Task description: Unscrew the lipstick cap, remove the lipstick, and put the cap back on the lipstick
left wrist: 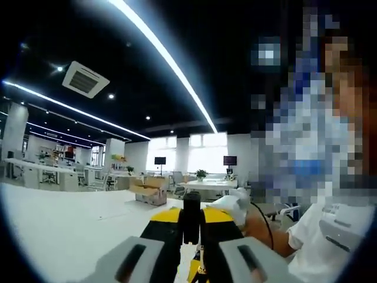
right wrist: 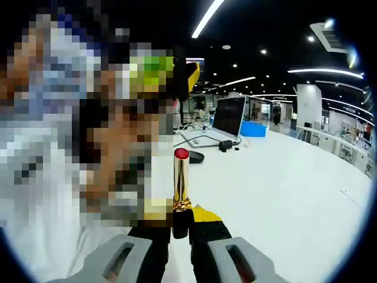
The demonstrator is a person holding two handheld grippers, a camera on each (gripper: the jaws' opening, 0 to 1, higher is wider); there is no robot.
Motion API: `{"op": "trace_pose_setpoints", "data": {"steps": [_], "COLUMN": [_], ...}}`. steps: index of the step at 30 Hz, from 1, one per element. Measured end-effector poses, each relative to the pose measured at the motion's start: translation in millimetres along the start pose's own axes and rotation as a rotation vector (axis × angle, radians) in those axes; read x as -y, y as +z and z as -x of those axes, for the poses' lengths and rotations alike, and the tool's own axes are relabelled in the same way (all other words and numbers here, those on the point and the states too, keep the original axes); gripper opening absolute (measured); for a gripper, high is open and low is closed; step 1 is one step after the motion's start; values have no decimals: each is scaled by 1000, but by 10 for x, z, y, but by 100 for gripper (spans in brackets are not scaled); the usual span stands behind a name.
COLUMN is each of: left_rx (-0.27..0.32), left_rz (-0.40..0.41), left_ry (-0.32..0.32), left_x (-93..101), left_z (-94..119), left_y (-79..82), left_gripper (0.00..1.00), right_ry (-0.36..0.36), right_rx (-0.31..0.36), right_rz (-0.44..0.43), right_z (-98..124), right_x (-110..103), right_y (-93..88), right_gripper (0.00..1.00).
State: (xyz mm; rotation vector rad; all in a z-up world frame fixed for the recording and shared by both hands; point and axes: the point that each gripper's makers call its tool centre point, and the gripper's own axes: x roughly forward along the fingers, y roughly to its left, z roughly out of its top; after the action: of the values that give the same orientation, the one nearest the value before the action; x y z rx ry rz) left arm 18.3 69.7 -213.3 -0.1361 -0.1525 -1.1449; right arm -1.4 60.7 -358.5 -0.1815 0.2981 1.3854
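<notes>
Left gripper [left wrist: 191, 227]: jaws drawn in tight on the lipstick cap [left wrist: 191, 217], a short black cylinder standing upright between the yellow-and-black jaw tips. Cap is lifted off the white table [left wrist: 65, 230], which spreads out below and to the left of the cap in the left gripper view. A cardboard box [left wrist: 148, 191] sits on the table beyond the cap, to its left. A person's white sleeve [left wrist: 321, 247] and hand [left wrist: 235, 206] lie right of the cap.

Right gripper [right wrist: 181, 227]: jaws closed narrow on the black base of the lipstick [right wrist: 181, 183]. The lipstick stands upright, gold tube rising clear above the jaw tips, red tip at the top, uncapped. It is held above the same white table [right wrist: 283, 200], which stretches away to the right of the lipstick in the right gripper view. An open laptop [right wrist: 224, 121] sits on the table beyond the lipstick, up and to its right; a dark computer mouse [right wrist: 193, 156] lies just right of the gold tube, farther back. A blue box [right wrist: 254, 128] sits beside the laptop on its right.

Cap and lipstick are apart, one in each gripper.
</notes>
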Motion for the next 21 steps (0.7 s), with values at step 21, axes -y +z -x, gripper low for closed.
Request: {"op": "trace_pose_setpoints", "data": {"steps": [21], "left_rx": [-16], "left_rz": [13], "left_ry": [101], "left_x": [-306], "left_z": [26], "left_y": [-117], "left_gripper": [13], "right_ry": [3], "right_rx": [13], "right_rz": [7], "right_z": [31], "right_x": [-53], "right_y": [61], "right_gripper": [11]}}
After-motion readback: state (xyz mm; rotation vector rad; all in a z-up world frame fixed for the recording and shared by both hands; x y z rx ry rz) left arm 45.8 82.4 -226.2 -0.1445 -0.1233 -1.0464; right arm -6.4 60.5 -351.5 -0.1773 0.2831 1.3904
